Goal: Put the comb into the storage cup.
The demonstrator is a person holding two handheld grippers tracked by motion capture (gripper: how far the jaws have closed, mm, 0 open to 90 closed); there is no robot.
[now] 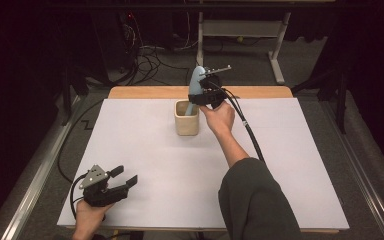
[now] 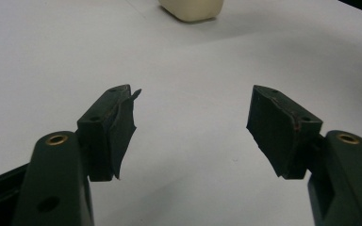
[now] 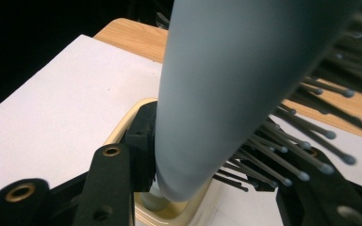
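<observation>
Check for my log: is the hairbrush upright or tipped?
Upright: the hairbrush stands handle-down over the cup, clamped by the right gripper.

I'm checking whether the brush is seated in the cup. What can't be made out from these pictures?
- Hairbrush handle end: right gripper view, hidden inside the cup and behind the brush head.
- Cup's inside: high view, too small and dark.
- Right gripper pads: high view, covered by the gripper body; right gripper view, partly behind brush and bristles.
- Cup: left gripper view, cut off by the top edge.

A pale blue hairbrush [image 1: 196, 80] with grey, round-tipped bristles stands over the cream holder [image 1: 186, 120]. Around that holder spreads a plain white table cover [image 1: 180, 170]; behind it runs a light wood table edge [image 1: 260, 92]. Both grippers are black.
</observation>
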